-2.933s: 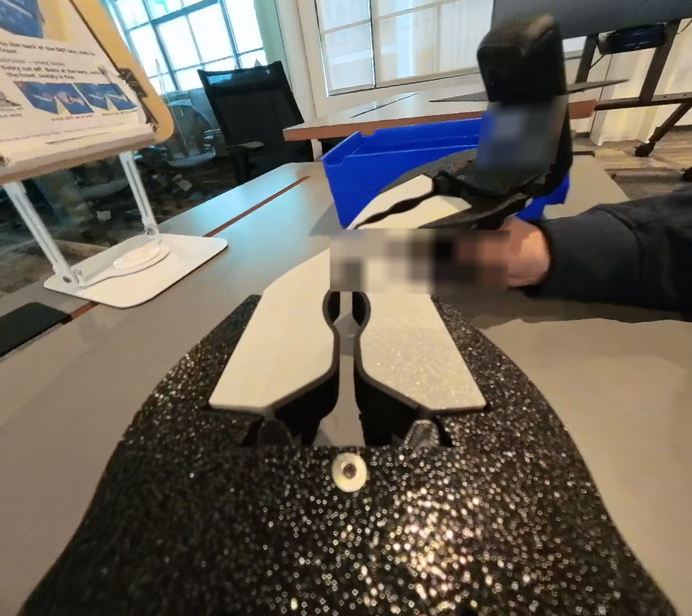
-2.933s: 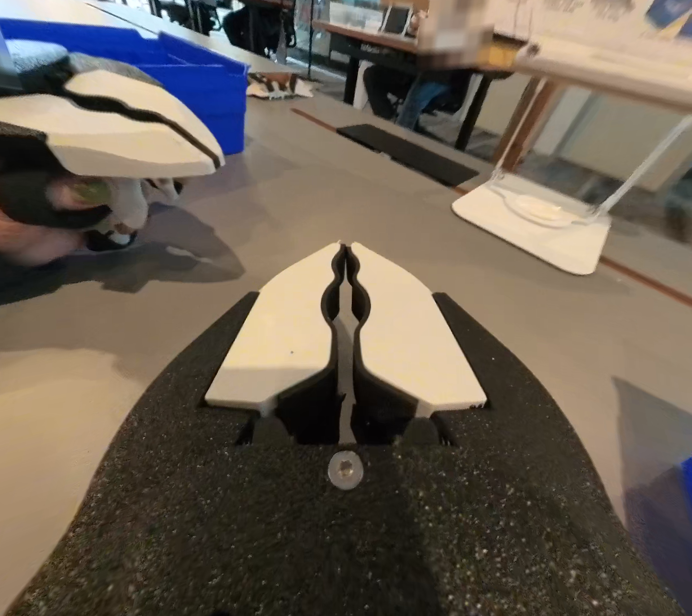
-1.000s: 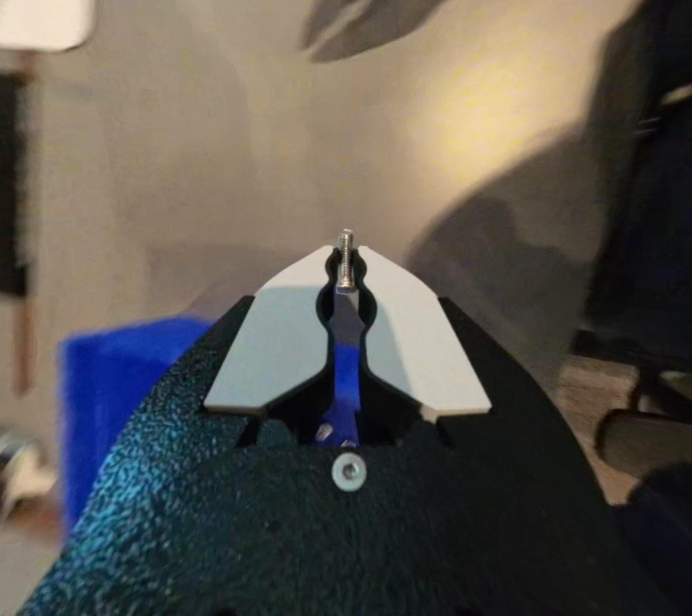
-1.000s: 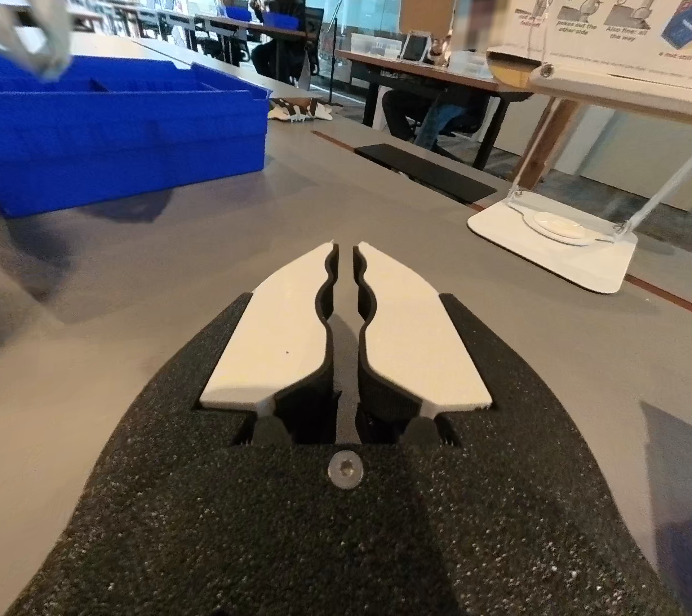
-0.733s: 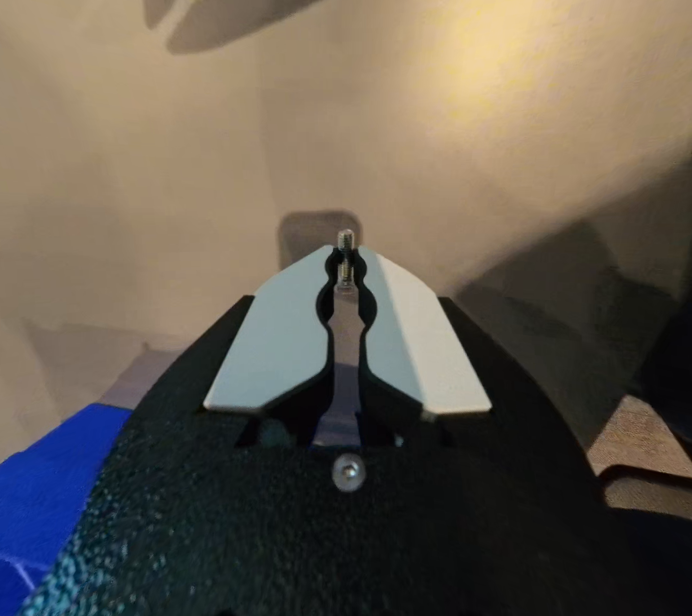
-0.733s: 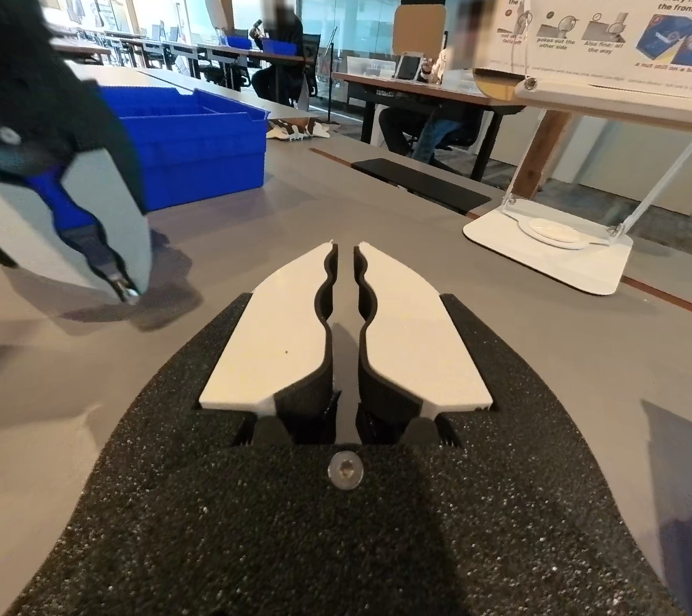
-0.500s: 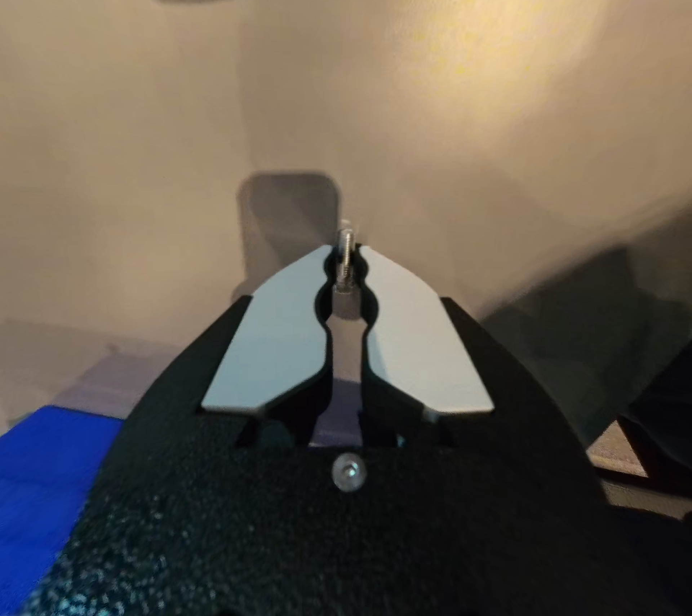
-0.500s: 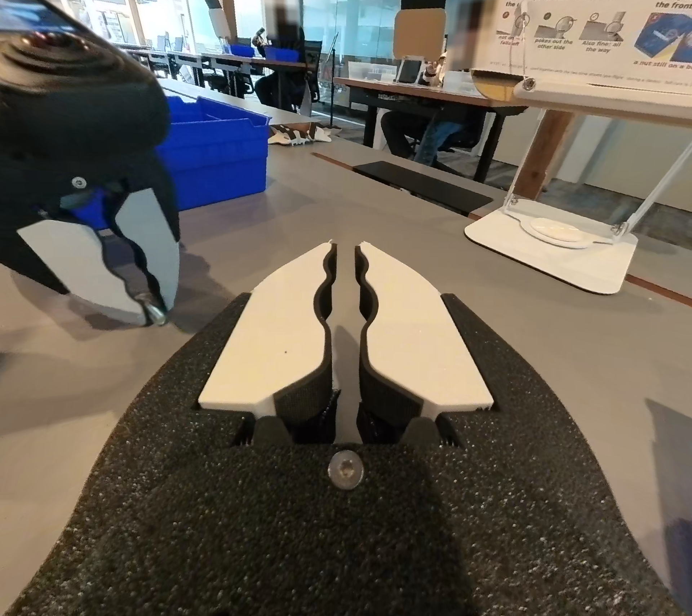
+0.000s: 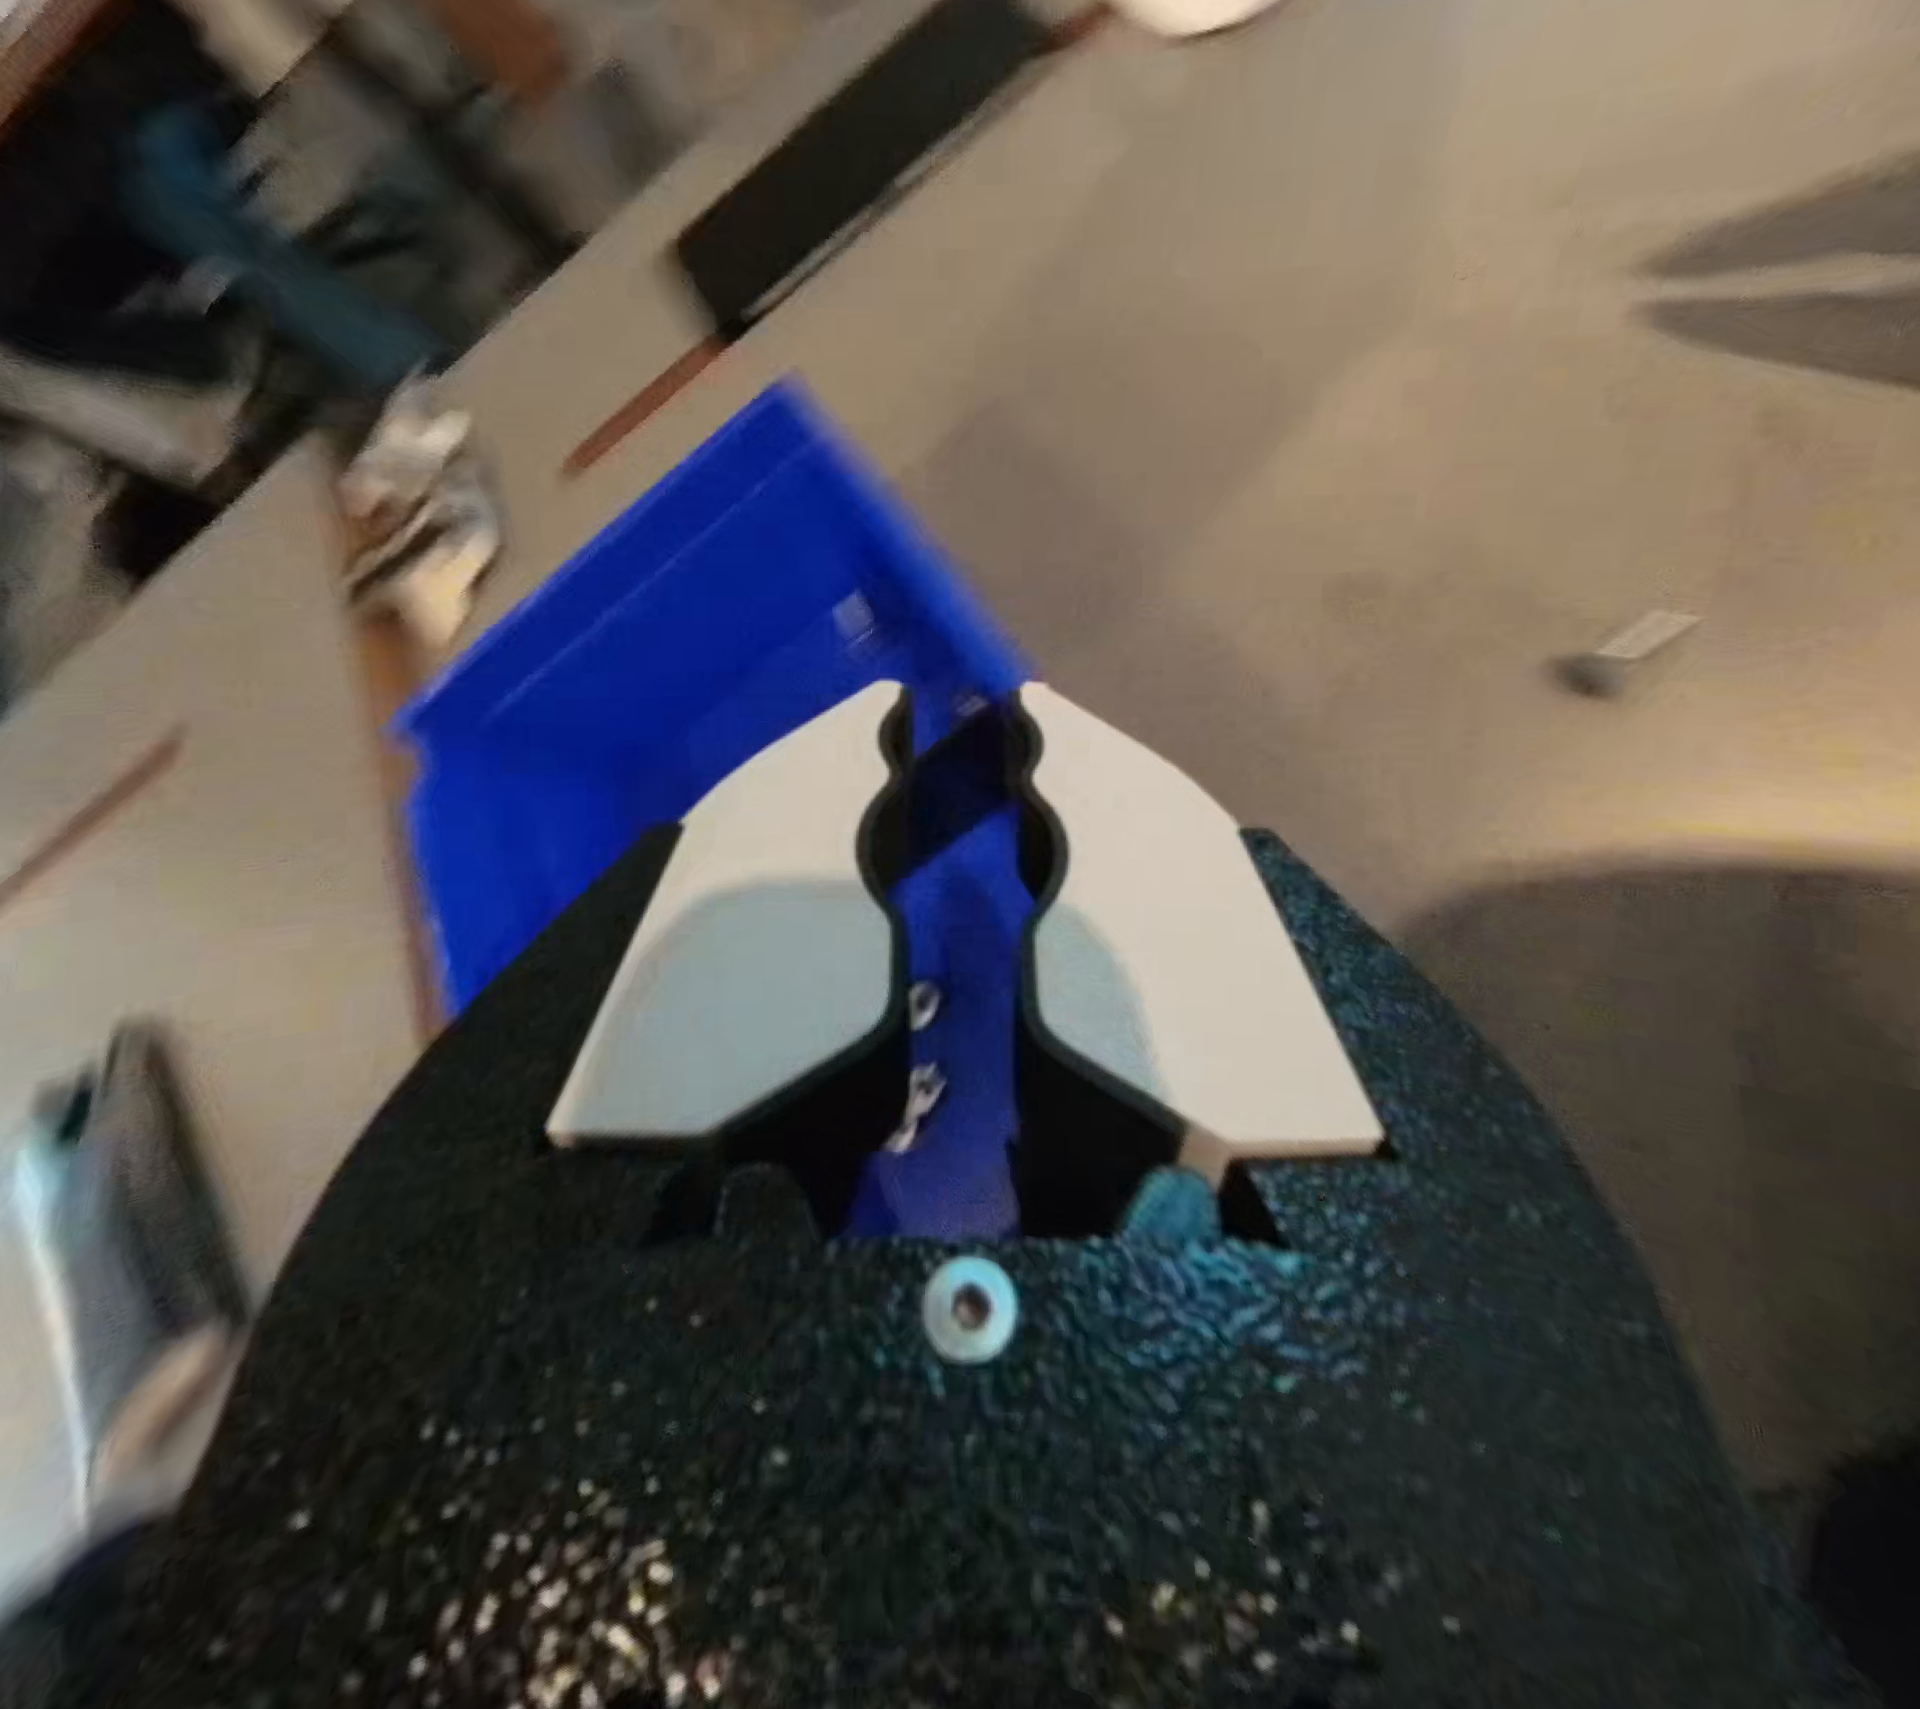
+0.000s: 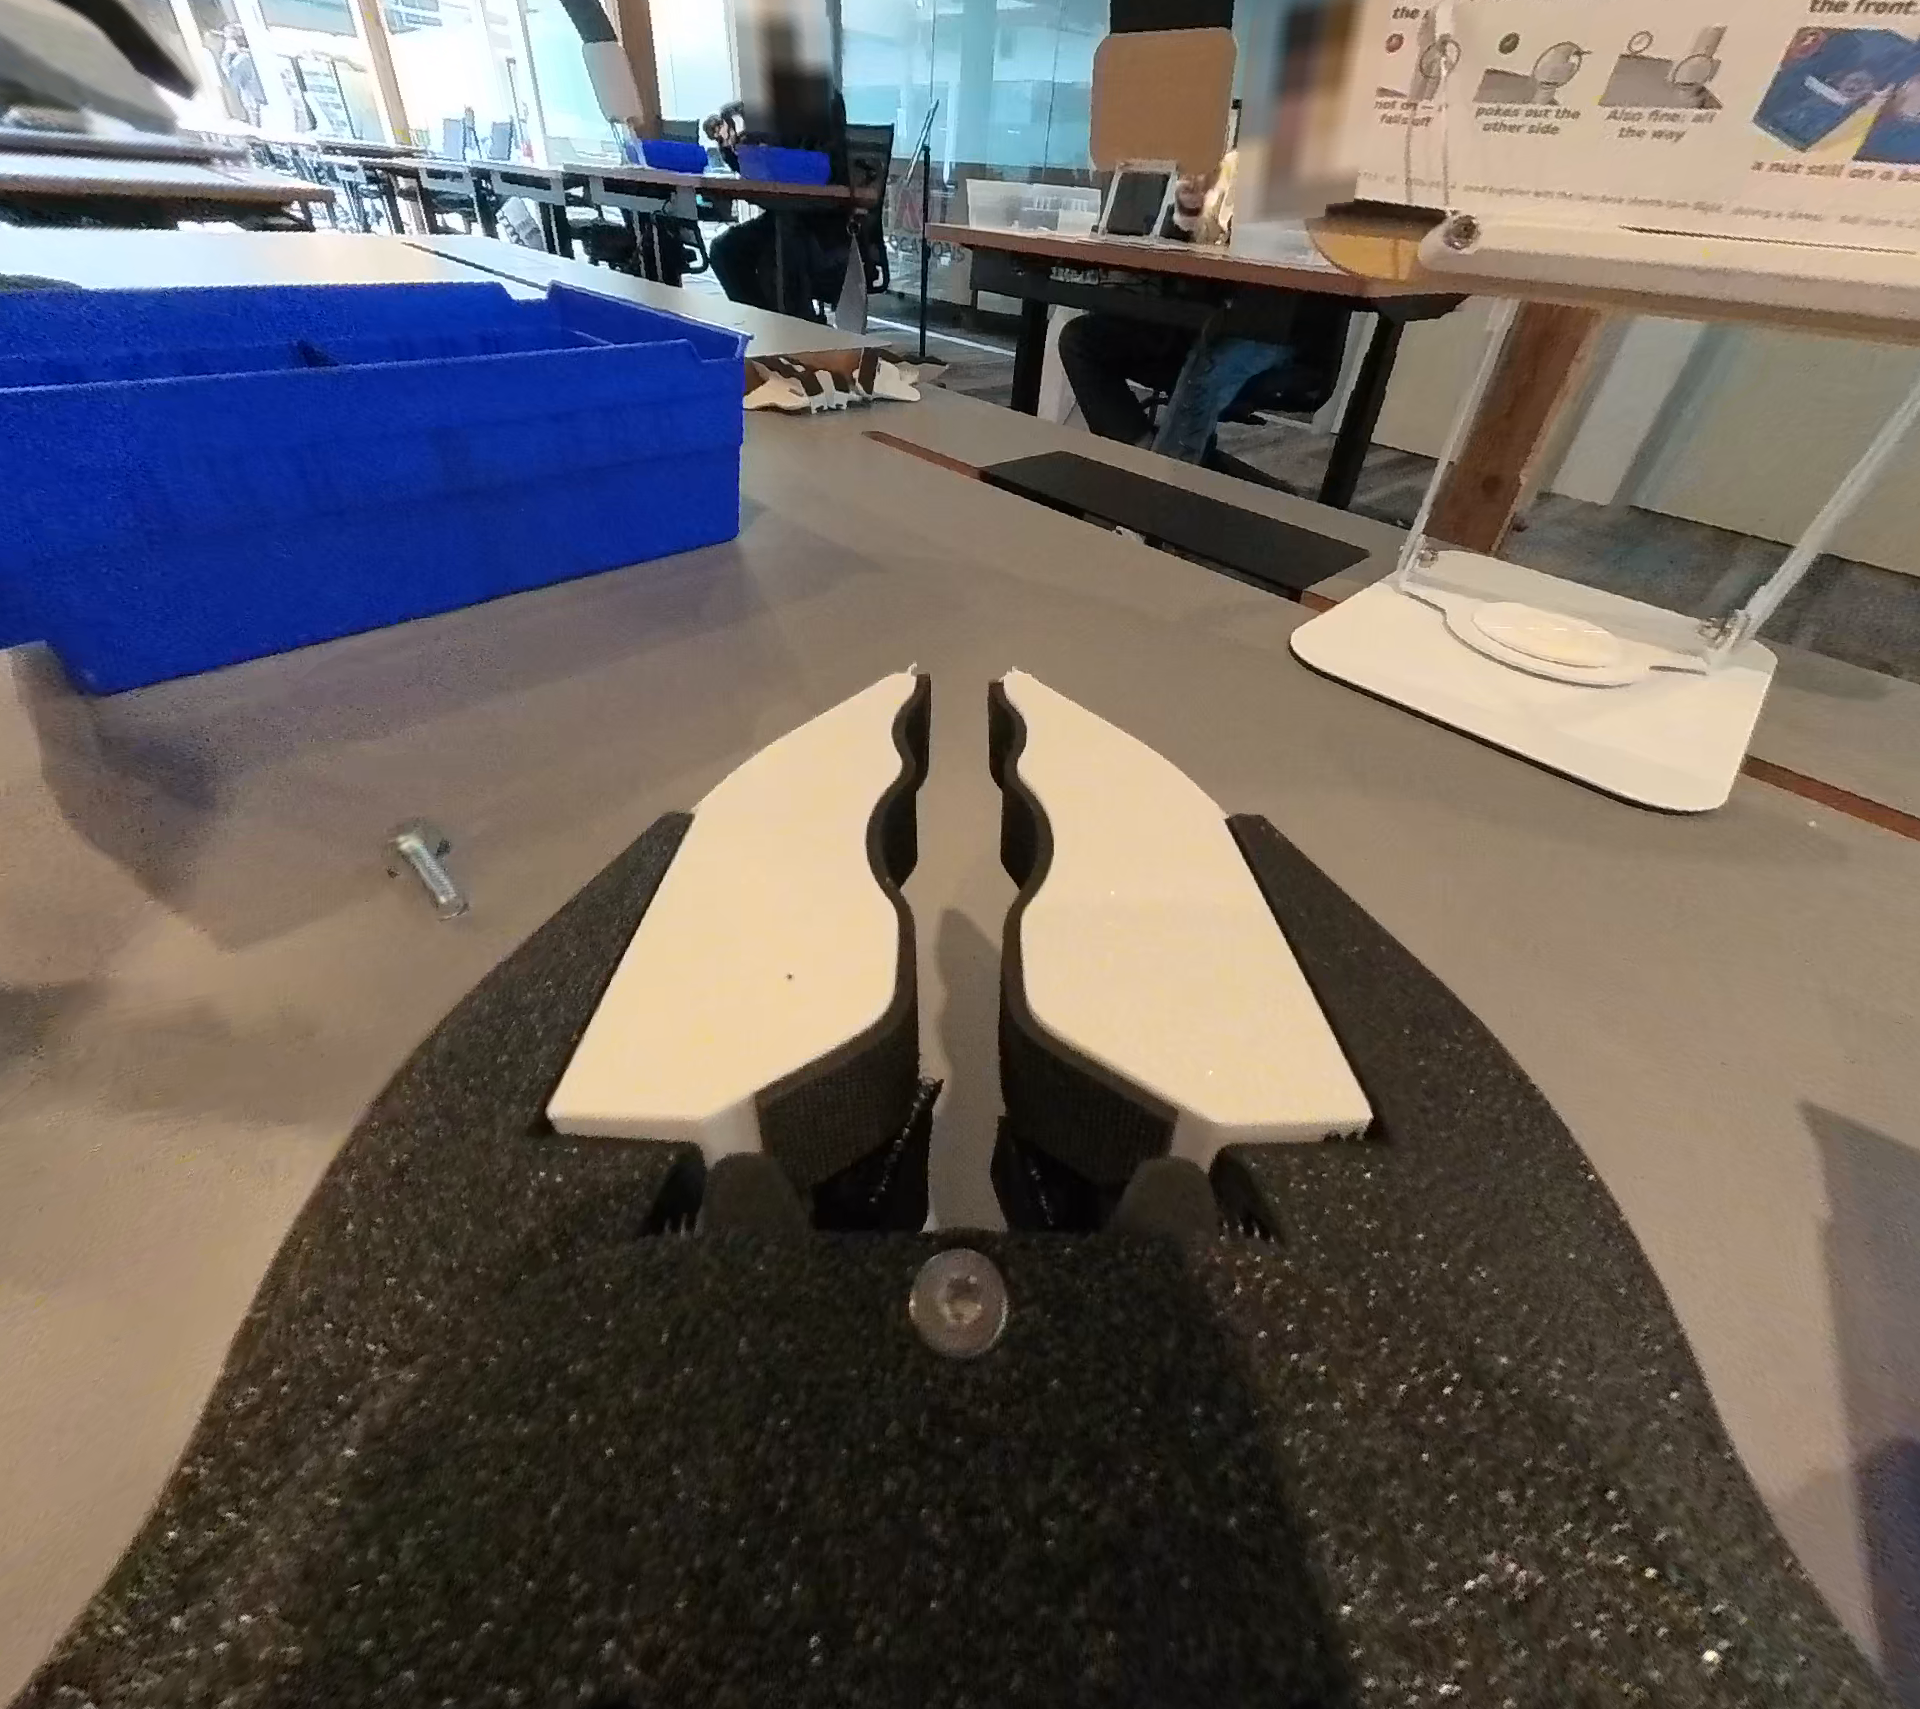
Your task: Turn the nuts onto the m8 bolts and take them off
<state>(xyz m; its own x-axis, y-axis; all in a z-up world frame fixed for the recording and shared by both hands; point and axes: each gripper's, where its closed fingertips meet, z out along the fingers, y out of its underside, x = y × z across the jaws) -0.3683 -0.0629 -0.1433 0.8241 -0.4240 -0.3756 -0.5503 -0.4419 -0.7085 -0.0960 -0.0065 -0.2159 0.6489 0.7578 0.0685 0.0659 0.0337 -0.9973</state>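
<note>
Right wrist view is giving us the clearer look: our right gripper is hovering low over the grey table with its white fingers slightly apart and nothing between them. One silver bolt is lying on its side on the table, to the left of this gripper and near the blue bin; we cannot make out a nut on it.

Our left gripper is pointing down over the bin, its jaws parted and bare, and small metal pieces, too blurred to name, are showing between the fingers inside the bin.

We are judging that we are in the fetching step, gathering parts. The next move is calling for a clean pinch on a nut or bolt in the bin, while the right gripper is needing to swing left to take the loose bolt by its shank.

Around us, a white stand carrying an instruction sheet is sitting at the right, a black pad is lying beyond, and people are sitting at desks farther back.
</note>
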